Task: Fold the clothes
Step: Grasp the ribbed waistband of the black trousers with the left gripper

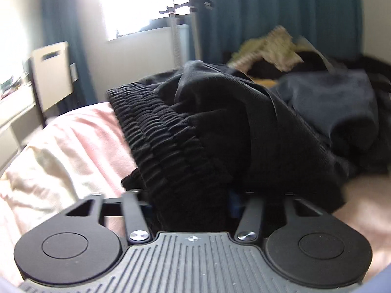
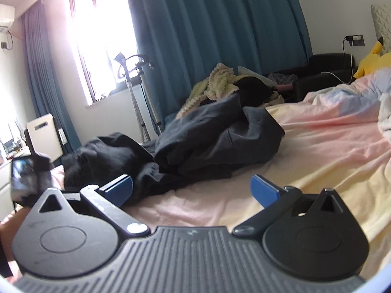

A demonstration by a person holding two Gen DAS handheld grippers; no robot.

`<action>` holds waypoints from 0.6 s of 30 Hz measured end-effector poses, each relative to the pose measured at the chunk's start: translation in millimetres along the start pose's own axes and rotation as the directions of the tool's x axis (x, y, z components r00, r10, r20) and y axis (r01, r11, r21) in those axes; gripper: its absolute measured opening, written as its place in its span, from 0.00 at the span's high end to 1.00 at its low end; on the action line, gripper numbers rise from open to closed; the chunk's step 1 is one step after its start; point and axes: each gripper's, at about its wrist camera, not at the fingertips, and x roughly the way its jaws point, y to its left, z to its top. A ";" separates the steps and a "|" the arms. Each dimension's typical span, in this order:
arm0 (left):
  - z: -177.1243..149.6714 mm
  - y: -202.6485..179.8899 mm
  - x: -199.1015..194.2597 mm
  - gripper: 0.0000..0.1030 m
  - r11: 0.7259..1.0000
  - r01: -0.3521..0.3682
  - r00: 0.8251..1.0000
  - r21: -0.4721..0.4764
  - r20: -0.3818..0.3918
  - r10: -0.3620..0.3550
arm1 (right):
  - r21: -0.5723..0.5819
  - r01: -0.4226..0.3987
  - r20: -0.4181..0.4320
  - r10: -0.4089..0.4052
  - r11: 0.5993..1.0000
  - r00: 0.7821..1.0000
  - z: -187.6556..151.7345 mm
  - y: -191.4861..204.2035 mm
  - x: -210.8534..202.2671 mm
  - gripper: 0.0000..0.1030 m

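In the left wrist view a black garment with a ribbed elastic waistband [image 1: 156, 131] hangs from my left gripper [image 1: 190, 202], which is shut on the waistband and lifts it off the pink bed sheet [image 1: 73, 141]. The fabric hides the fingertips. In the right wrist view my right gripper [image 2: 191, 190] is open and empty, its blue pads [image 2: 122, 185] just above the sheet [image 2: 317, 151]. A dark grey garment [image 2: 220, 136] lies crumpled ahead of it, with black cloth [image 2: 110, 156] to its left.
A cream knitted blanket and more clothes [image 2: 215, 83] are piled at the bed's far side. Blue curtains [image 2: 207, 24], a window, a tripod stand [image 2: 139, 92] and a white heater [image 2: 46, 134] stand behind. A yellow plush toy [image 2: 374, 58] and rumpled duvet lie right.
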 end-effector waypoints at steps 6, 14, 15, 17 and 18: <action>16.1 34.9 -65.0 0.74 0.999 -0.034 0.990 -0.037 0.138 0.038 | 0.061 0.005 0.107 -0.012 0.998 0.994 0.7 -8.3 -3.1 0.00; 39.2 102.5 -140.1 0.75 0.998 0.009 0.976 -0.057 0.217 0.003 | 0.013 0.055 0.158 -0.056 0.998 0.986 -2.2 -0.3 -10.6 0.00; 40.6 108.2 -147.6 0.75 0.999 0.010 0.975 -0.049 0.224 0.001 | 0.003 0.057 0.164 -0.056 0.998 0.985 -1.7 0.6 -13.5 0.00; 43.2 123.2 -161.1 0.75 0.999 0.003 0.973 -0.040 0.229 0.006 | -0.016 0.060 0.174 -0.057 0.998 0.983 -0.8 2.4 -19.1 0.00; 43.0 133.6 -165.5 0.75 0.999 -0.005 0.973 -0.043 0.229 0.014 | -0.022 0.062 0.179 -0.057 0.998 0.982 -0.4 4.3 -21.6 0.00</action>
